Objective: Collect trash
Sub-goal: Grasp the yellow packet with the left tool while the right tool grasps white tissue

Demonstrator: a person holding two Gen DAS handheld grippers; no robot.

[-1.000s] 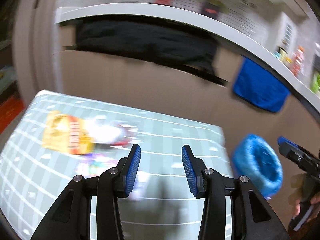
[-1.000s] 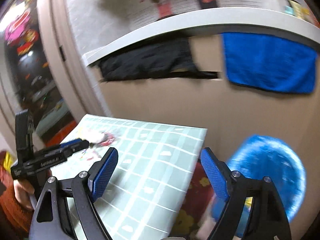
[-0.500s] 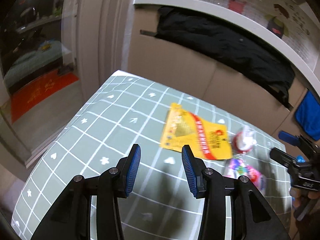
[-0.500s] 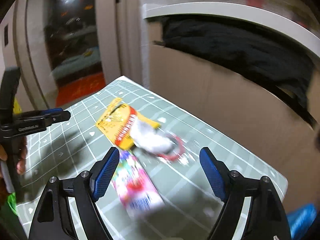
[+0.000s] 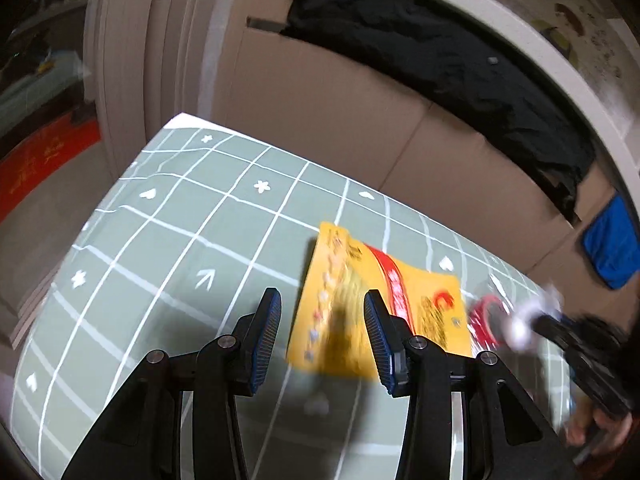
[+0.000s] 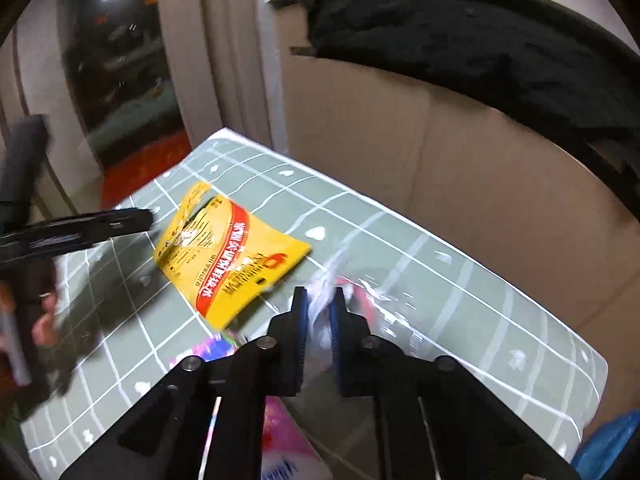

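The desk (image 6: 460,312), covered in a green gridded cloth, carried three visible pieces of trash at the moment of inspection. A yellow snack packet (image 6: 232,256) lay flat near the middle. A crumpled clear wrapper with red print (image 6: 360,292) lay just beside its right-hand corner, and a pink packet (image 6: 280,432) lay at the near edge, largely hidden under the right gripper's frame.

The right gripper (image 6: 320,312) had its jaws closing on the white crumpled part of the clear wrapper, which stood between the pads and appeared pinched. The wrapper's remaining part rested on the desk, so it had not been lifted.

The left gripper (image 5: 322,336) hovered over the lower left part of the yellow snack packet with jaws partly open and nothing between them. In the left wrist view the packet showed between and beyond the fingers; contact could not be confirmed owing to blur.

A blue bag (image 6: 612,444) showed at the lower right, off the desk's edge, and was judged the likely receptacle. Its contents could not be seen.

Assessment: collection stood at an early stage. No item on view had been removed from the desk. One grasp was under way; the yellow snack packet and the pink packet remained outstanding, as did carrying each item to the receptacle.
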